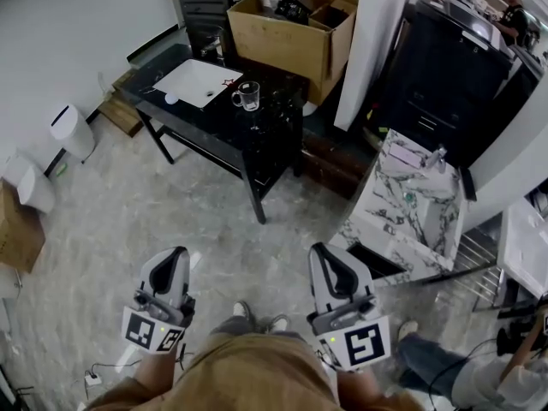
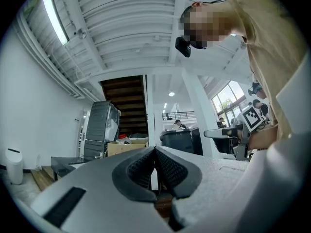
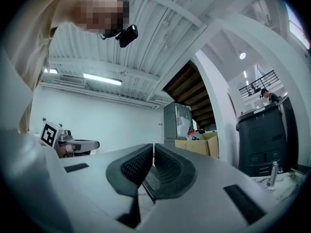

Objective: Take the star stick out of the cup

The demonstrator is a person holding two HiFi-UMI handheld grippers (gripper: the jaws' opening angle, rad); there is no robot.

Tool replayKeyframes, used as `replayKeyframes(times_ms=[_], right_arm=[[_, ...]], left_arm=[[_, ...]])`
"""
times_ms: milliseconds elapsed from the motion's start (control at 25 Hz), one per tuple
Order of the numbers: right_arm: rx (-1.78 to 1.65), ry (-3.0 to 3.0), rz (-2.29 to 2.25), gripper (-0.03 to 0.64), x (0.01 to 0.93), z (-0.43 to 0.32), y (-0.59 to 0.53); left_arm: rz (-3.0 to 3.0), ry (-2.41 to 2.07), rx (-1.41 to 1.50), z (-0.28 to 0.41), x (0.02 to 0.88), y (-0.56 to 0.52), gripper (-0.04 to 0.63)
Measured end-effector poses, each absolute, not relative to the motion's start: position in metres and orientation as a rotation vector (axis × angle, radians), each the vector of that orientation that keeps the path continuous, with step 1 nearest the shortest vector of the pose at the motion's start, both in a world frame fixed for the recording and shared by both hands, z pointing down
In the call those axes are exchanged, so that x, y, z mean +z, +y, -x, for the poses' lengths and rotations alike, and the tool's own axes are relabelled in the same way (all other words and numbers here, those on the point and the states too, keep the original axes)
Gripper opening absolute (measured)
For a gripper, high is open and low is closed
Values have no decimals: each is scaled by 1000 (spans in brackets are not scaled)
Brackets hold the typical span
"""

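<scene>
1. Pale marbled floor (image 1: 111, 221), with a white wall (image 1: 68, 32) at the left.
2. A black table (image 1: 270, 157) ahead — an open cardboard box (image 1: 282, 41) just behind it.
3. A marble-topped counter (image 1: 415, 217) to the right.
4. A strip light (image 2: 54, 17) on the white ribbed ceiling (image 2: 121, 28).

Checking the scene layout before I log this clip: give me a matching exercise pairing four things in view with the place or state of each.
Things:
1. glass cup
2. cardboard box
3. white bin
4. right gripper

Places or states:
A. jaws shut, nothing between them
B. on the floor by the white wall
C. standing on the black table
D. beyond the table, flaps open

Pairs: 1-C, 2-D, 3-B, 4-A
</scene>
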State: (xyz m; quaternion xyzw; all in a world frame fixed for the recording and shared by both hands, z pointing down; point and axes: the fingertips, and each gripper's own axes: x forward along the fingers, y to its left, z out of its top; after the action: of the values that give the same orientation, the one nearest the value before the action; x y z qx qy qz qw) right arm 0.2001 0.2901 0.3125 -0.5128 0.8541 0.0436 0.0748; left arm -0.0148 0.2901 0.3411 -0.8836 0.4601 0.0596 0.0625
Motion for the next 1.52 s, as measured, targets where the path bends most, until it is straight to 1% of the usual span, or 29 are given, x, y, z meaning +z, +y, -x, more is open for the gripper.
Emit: replayKeyframes(times_ms=[320,720,1080,1520], right_arm=[[123,2566,1525,5,315,-205,286],[110,2589,1554,5,323,-191,260],[123,2634,1533,3,319,-146,191],[111,2651,1551,5,322,-106,108]], left_arm=[[2659,1399,169,10,342,289,2],[2686,1412,185,25,356,261,2],[2691,1453,197,66,361,195,2],[2708,1415,202,97,358,102,2]])
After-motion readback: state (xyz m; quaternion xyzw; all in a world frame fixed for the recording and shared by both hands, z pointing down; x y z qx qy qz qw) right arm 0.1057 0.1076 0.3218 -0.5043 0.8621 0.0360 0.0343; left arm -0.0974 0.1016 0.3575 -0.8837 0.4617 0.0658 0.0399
